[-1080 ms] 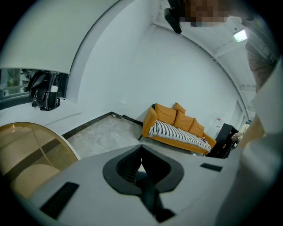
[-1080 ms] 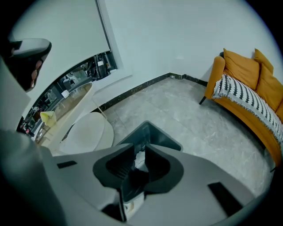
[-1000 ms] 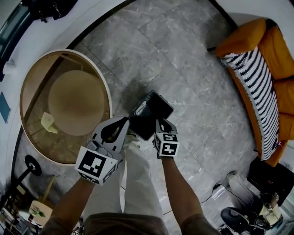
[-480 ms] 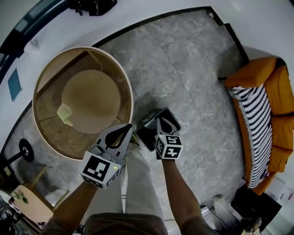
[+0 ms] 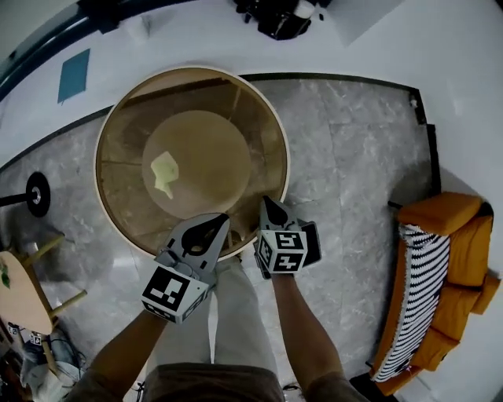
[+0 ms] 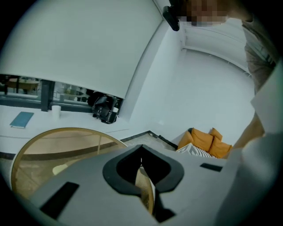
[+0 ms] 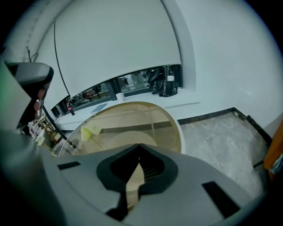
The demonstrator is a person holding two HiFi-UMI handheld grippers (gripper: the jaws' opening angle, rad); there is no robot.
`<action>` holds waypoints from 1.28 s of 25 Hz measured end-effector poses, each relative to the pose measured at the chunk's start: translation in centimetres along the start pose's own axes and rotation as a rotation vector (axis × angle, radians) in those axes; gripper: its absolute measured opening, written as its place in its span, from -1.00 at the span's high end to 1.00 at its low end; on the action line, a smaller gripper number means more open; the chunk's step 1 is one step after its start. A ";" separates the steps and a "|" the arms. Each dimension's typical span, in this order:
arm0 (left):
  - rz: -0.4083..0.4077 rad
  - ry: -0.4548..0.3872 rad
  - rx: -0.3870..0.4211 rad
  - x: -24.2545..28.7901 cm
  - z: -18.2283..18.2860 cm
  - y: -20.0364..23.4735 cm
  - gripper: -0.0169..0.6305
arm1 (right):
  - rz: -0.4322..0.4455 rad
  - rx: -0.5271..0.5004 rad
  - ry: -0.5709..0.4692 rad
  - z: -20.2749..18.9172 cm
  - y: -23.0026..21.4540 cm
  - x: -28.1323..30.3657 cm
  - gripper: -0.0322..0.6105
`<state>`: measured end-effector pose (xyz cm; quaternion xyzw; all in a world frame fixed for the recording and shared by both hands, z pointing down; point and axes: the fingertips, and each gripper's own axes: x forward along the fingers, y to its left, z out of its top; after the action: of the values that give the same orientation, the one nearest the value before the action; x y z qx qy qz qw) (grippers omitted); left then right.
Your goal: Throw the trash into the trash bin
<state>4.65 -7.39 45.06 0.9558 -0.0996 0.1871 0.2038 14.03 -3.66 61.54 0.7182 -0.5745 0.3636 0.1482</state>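
Floor (image 5: pixel 346 141): grey marble slabs, bounded by a white curved wall along the top of the frame.

Tabletop (image 5: pixel 244 110): round glass with a pale wooden rim, upper centre of the head view, with a round wooden base showing through it.

Trash (image 5: pixel 163 173): one crumpled pale-yellow scrap lying on the glass, left of the tabletop's middle, well apart from both tongs.

Left tongs (image 5: pixel 223 219): tips over the lower rim of the tabletop, jaws together, nothing between them.

Right tongs (image 5: pixel 266 202): just beside the left pair at the same rim, jaws together and empty.

Dark object (image 5: pixel 313 240): on the floor behind the right marker cube. It is mostly covered and I cannot tell what it is.

Sofa (image 5: pixel 452 228): orange, lower right, with a black-and-white striped cushion (image 5: pixel 416 290) on it.

Book (image 5: pixel 74 74): blue, on the white ledge, upper left.

Black device (image 5: pixel 279 17): on the ledge at the top edge.

Small wooden table (image 5: pixel 16 290): at the left edge.
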 end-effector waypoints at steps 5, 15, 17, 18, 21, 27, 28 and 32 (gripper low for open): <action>0.151 -0.057 -0.072 -4.8 -0.3 5.5 0.89 | 0.135 -0.133 0.021 2.2 7.3 4.0 0.84; 0.335 -0.140 -0.161 -13.6 -1.6 12.3 0.89 | 0.306 -0.296 0.046 3.2 19.4 8.2 0.84; 0.359 -0.152 -0.177 -14.6 -1.8 13.0 0.89 | 0.319 -0.325 0.039 3.5 20.6 8.7 0.84; 0.369 -0.158 -0.186 -15.1 -1.9 13.3 0.89 | 0.322 -0.338 0.031 3.7 21.1 8.8 0.84; 0.391 -0.166 -0.203 -16.2 -2.4 14.0 0.89 | 0.332 -0.359 0.019 4.0 22.4 9.3 0.27; 0.402 -0.168 -0.221 -16.9 -3.0 14.7 0.89 | 0.346 -0.398 0.052 3.3 23.8 10.5 -0.03; 0.401 -0.168 -0.223 -16.9 -3.0 14.9 0.89 | 0.347 -0.397 0.057 3.2 24.0 10.6 -0.03; 0.400 -0.164 -0.229 -16.7 -3.1 15.3 0.89 | 0.345 -0.394 0.080 2.8 24.0 11.5 -0.03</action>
<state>-15.60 -17.91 46.46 0.8997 -0.3237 0.1328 0.2612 -6.47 -20.82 62.63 0.5520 -0.7419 0.2927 0.2433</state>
